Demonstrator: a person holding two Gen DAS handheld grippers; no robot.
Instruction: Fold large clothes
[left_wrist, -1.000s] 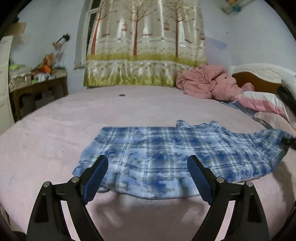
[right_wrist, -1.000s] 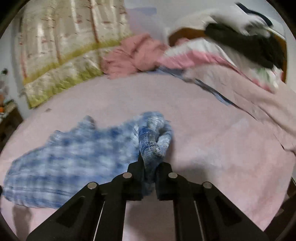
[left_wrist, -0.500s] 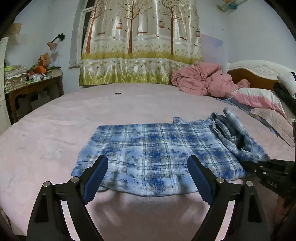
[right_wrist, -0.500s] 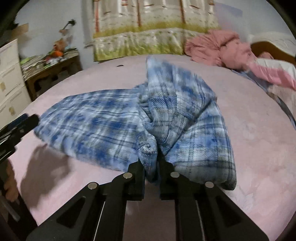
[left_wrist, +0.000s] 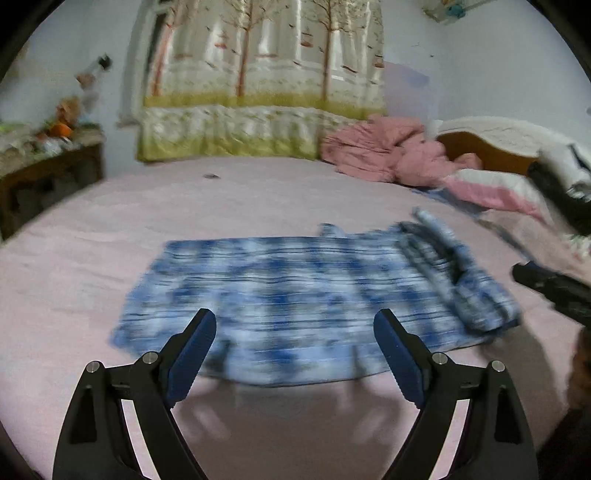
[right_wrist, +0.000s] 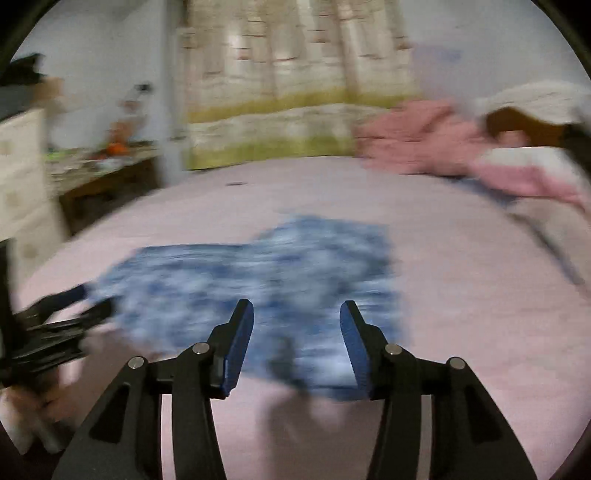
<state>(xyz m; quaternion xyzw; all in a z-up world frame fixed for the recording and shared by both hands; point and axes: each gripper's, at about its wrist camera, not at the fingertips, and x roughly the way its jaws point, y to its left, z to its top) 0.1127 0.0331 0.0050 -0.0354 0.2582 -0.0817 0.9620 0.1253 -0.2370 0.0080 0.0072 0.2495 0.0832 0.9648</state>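
Note:
A blue plaid shirt (left_wrist: 295, 295) lies flat on the pink bed, its right side folded over onto the body as a bunched strip (left_wrist: 458, 277). My left gripper (left_wrist: 295, 332) is open and empty, hovering above the shirt's near edge. My right gripper (right_wrist: 297, 325) is open and empty above the shirt (right_wrist: 258, 280), near its front edge. The right gripper also shows at the right edge of the left wrist view (left_wrist: 554, 291). The left gripper shows at the left edge of the right wrist view (right_wrist: 55, 317). Both views are blurred by motion.
The pink bed sheet (left_wrist: 258, 192) spreads all around. A crumpled pink blanket (left_wrist: 384, 155) and pillows (left_wrist: 491, 188) lie at the back right by the headboard. A tree-print curtain (left_wrist: 258, 92) hangs behind. A cluttered wooden table (left_wrist: 48, 162) stands at the left.
My right gripper carried the shirt's right side over onto the body, let it go and opened. It has drawn back. The left gripper stayed open over the near edge.

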